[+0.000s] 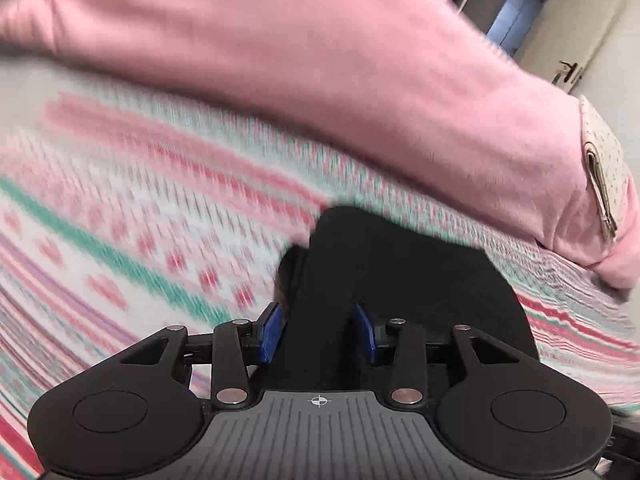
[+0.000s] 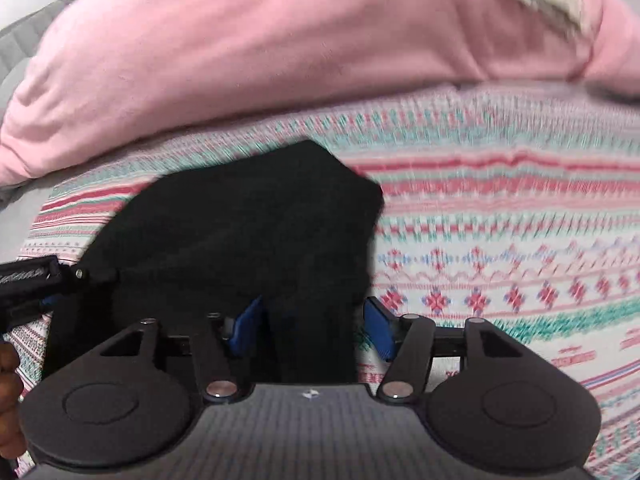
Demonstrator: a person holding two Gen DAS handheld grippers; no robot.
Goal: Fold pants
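The black pants [image 2: 248,232] lie bunched on a patterned bedspread [image 2: 500,240]. In the right wrist view a fold of them runs between the blue pads of my right gripper [image 2: 312,332], which is shut on the cloth. In the left wrist view my left gripper [image 1: 320,332] is likewise shut on a thick fold of the pants [image 1: 380,272], which spreads to the right behind it. The left gripper also shows at the left edge of the right wrist view [image 2: 36,284], next to the pants. Both views are blurred by motion.
A big pink pillow [image 1: 320,60] lies across the far side of the bed, also in the right wrist view [image 2: 260,40]. A folded floral cloth [image 1: 604,168] sits on its right end. A door [image 1: 568,72] and wall stand beyond.
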